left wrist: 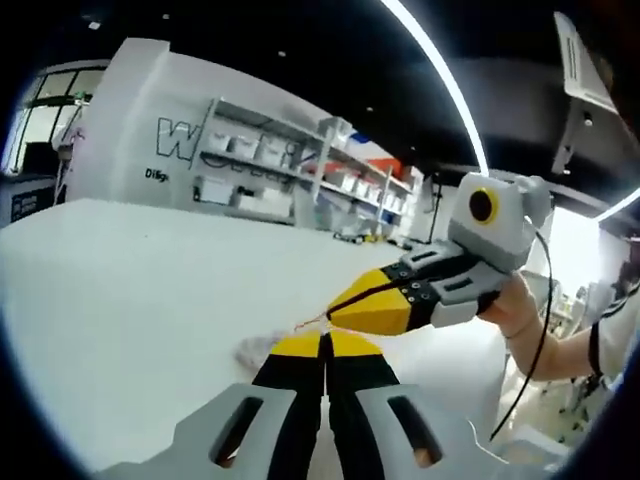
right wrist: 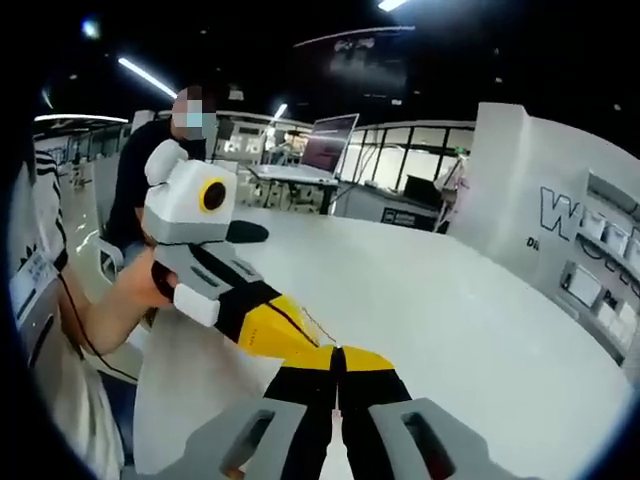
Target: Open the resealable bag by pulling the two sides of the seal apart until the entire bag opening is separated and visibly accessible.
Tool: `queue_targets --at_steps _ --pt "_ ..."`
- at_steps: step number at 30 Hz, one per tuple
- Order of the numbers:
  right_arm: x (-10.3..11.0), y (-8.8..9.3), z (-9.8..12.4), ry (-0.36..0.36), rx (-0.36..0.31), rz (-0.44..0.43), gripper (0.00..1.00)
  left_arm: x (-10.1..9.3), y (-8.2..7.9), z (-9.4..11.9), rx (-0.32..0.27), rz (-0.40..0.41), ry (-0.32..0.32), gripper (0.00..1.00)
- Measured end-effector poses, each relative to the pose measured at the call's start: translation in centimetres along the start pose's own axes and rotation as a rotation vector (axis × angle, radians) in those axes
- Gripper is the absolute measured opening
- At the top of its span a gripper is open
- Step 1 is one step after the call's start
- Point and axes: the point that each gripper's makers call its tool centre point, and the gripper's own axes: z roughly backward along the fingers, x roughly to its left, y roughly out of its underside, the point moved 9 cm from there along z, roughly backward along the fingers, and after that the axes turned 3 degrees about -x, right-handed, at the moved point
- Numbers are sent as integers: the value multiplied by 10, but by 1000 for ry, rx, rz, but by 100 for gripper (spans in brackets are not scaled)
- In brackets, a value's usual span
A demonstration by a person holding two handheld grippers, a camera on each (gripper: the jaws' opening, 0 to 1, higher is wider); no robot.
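Above the white table (left wrist: 120, 290), the left gripper (left wrist: 325, 345) and right gripper (right wrist: 338, 358), both closed, seem to pinch the thin, limp, probably slippery bag (left wrist: 262, 346) at its seal edges.

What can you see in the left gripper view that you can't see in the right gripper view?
Left gripper view: shelves with bins along a far wall, a long ceiling light strip, and a thin clear bit of the bag lying on the table beside the yellow jaw tips.

Right gripper view: a person in dark clothes standing behind the table, and an open laptop farther back.

Both: the white table, and the two grippers meeting tip to tip, left gripper and right gripper, each with its jaws together.
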Motion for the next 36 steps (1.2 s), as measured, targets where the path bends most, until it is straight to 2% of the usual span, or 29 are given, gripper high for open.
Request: queue_targets --at_steps 1,2,3,5,14,20,26,36 --pt "0 -1 1 -5 -2 -7 0 0 1 0 -6 1 3 0" --pt "1 -2 1 -44 -16 -51 0 -1 0 0 -23 -3 -1 0" --pt "2 -2 1 -66 -23 -97 0 0 1 0 0 -6 -2 0" --pt "0 0 1 -44 -5 -49 0 0 -1 1 -14 -12 -7 0" --pt "3 1 0 -41 11 -20 0 0 -2 -1 1 -30 -15 0" --pt "4 0 0 -42 40 15 0 -3 -1 -2 13 -78 -22 0" --pt "1 -1 0 -30 46 31 0 -6 -2 -2 36 -120 -26 0" --pt "-5 -4 0 -16 45 40 0 -9 0 -1 50 -122 -26 0"
